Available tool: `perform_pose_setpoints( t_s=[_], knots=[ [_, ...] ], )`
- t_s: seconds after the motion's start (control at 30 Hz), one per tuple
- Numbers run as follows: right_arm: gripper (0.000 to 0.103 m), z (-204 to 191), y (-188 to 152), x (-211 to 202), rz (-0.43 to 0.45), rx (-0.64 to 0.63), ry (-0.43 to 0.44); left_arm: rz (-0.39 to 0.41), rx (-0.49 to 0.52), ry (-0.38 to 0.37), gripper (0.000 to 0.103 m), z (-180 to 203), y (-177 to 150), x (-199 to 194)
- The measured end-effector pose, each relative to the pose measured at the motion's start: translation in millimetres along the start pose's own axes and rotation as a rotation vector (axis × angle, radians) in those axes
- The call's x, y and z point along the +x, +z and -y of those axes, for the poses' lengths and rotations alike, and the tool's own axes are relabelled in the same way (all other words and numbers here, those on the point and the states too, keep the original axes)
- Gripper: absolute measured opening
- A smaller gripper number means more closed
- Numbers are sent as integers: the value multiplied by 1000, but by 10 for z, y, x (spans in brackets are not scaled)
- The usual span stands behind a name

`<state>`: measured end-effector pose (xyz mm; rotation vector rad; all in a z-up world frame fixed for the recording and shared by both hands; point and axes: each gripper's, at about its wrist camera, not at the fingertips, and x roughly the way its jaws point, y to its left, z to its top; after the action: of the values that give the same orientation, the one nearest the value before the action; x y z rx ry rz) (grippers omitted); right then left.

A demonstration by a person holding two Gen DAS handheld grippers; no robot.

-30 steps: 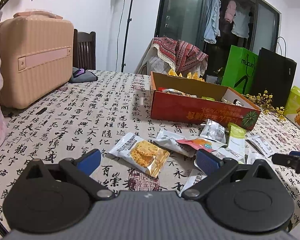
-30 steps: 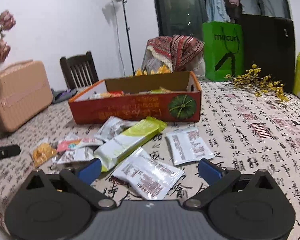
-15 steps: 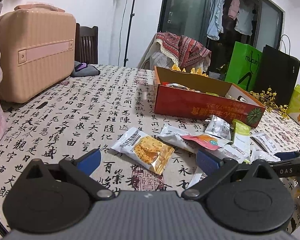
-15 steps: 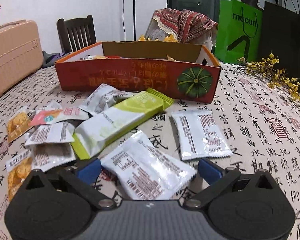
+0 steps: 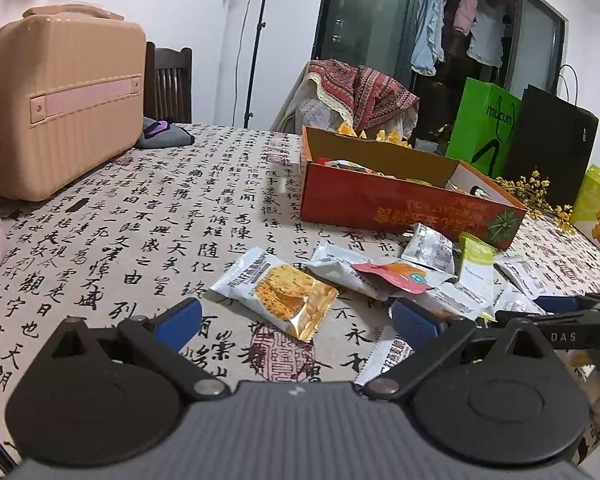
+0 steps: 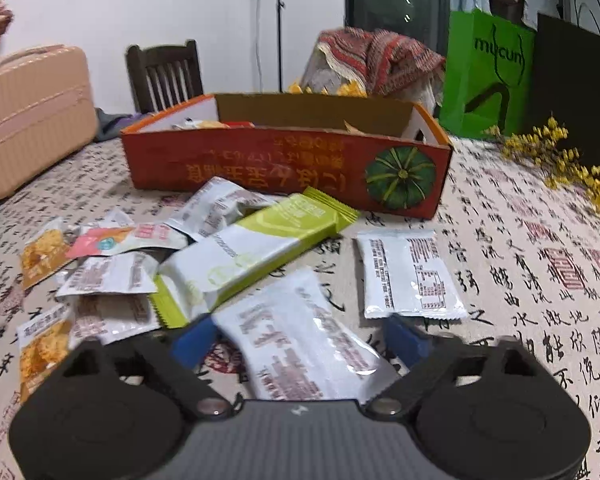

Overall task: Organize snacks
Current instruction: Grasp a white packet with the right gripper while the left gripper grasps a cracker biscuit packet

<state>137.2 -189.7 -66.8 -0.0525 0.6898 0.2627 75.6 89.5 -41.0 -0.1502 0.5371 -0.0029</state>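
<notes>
Right wrist view: white packet [image 6: 300, 344] sits between the right gripper [image 6: 300, 334] fingers, which have just been closing in; left blue pad looks to be at its edge, right pad not clearly touching, so I can't call it a grip.
Left gripper [image 5: 296, 320]: fingers wide, nothing between them, cracker packet [image 5: 280, 292] lies just ahead.
Snack pile: roughly nine loose packets on the tabletop [image 6: 520, 264], including one green-and-white bar [image 6: 256, 248] and one flat white packet [image 6: 408, 276] off to the right.
Red box [image 6: 284, 164]: open top, just behind the pile, a few wrappers poke over the rim, most of the inside hidden.
Hard to make out: packets at the left overlap, so the count's fuzzy.
</notes>
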Motion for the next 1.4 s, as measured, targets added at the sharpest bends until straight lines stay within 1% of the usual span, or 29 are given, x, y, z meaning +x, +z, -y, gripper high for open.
perform_pose_setpoints(
  t_s=[0.03,0.1,0.13,0.2,0.3,0.47,0.63,0.83,1.03,1.3,1.4],
  knots=[
    [75,-11,-11,-20,7,-4,1,0,-6,3,103,-15,-1,-1],
    [63,-21,-30,-55,21,-6,5,-4,-15,9,103,-35,2,-4],
    [60,-18,-34,-68,26,-4,3,-4,-16,12,103,-38,3,-9],
    [51,-12,-46,-90,33,-1,7,-2,-16,13,103,-44,2,-27],
    [47,-13,-63,-118,43,4,3,0,-15,15,103,-35,10,-43],
    [45,31,-100,-192,63,38,3,1,-7,17,103,-4,15,-56],
    [45,111,-118,-371,120,68,-10,-2,1,21,103,28,22,-40],
    [45,235,-109,-544,181,96,-40,-26,6,27,103,71,20,40],
    [45,360,-151,-597,202,138,-63,-60,-12,59,103,55,71,178],
    [45,407,-182,-589,199,156,-62,-84,21,106,103,96,188,419],
    [45,416,-184,-584,198,160,-64,-124,47,146,103,115,240,594]
  ],
)
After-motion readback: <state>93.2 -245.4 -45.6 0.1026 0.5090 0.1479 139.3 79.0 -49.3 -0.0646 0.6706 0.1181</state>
